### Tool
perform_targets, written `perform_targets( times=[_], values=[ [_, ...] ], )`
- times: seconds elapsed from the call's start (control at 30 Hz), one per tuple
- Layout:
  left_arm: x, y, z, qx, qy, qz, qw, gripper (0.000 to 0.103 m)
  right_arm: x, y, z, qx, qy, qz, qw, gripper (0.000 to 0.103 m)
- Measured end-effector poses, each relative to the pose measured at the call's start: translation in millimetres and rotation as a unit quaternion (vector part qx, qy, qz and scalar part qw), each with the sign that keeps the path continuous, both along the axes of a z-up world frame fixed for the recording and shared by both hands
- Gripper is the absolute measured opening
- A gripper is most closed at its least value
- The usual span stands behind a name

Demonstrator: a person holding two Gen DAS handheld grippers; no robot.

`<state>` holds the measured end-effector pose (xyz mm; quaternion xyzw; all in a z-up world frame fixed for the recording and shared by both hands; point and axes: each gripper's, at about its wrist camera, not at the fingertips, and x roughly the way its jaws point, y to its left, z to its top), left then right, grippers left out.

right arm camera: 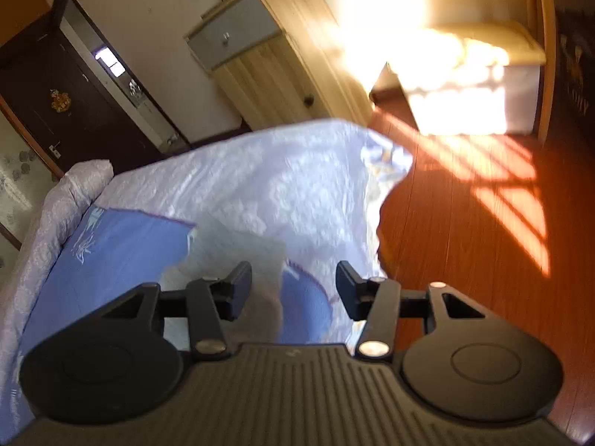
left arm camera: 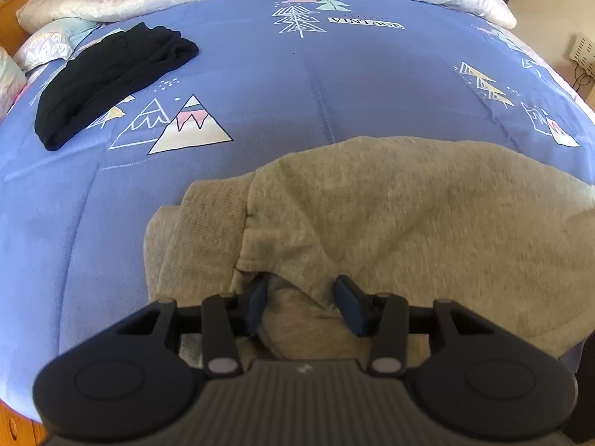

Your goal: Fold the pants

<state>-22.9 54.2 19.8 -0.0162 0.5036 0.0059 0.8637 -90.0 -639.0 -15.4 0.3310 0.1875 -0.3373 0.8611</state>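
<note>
Two garments show on the blue bedspread [left arm camera: 260,85]: the beige pants [left arm camera: 390,215], bunched in a doubled-over heap right under and ahead of the left claw [left arm camera: 300,299], and a black garment [left arm camera: 108,78] already in a compact bundle far ahead and off to that claw's left. Progress judged as middling: the beige pants are layered, with a ribbed waistband or cuff [left arm camera: 208,223] peeking out just left of the claw's line, but edges look uneven and lumpy, so squaring up and at least one more fold seem left. Left claw: jaws partly open, a fold of beige fabric lying between them; pads not clearly pressing on it, so likely a loose straddle and no pinch. Right claw [right arm camera: 293,290]: jaws partly open, tilted view toward the bed corner and the wooden floor [right arm camera: 465,241]. A blurred pale patch [right arm camera: 241,256] sits just ahead of its left finger, possibly cloth, but too smeared to tell; nothing looks clamped. White quilt [right arm camera: 260,171] lies beyond that claw.
</note>
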Motion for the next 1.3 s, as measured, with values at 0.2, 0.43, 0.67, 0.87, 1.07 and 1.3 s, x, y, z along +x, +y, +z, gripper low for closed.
perform_targets(
  times=[0.2,0.43,0.67,0.87,1.07,1.3],
  values=[
    [2.6,-5.1,-2.4,0.008,0.0,-0.006,0.9999,0.047,32.0,1.9,10.0,0.02,0.007,0.084,0.996,0.033],
    [2.9,-9.5,-5.6,0.024,-0.002,-0.009,0.9997,0.051,107.2,-11.5,-26.6,0.04,0.035,0.094,0.994,0.003],
    [-1.3,-3.0,1.9,0.004,-0.014,0.01,0.9998,0.051,94.0,-20.0,-6.0,0.037,0.026,0.112,0.993,0.008],
    [-40.7,55.1,57.3,-0.044,-0.1,0.096,0.9893,0.063,16.0,-27.3,-9.9,0.104,-0.084,0.033,0.99,0.043],
    [-87.0,128.1,57.6,-0.137,-0.062,0.207,0.9668,0.076,-5.3,-10.7,-49.0,0.196,-0.098,0.048,0.975,0.054],
    [-117.5,135.2,18.2,-0.269,-0.012,0.23,0.9354,0.096,20.1,3.2,-74.6,0.299,-0.128,0.087,0.942,0.059]
  ],
)
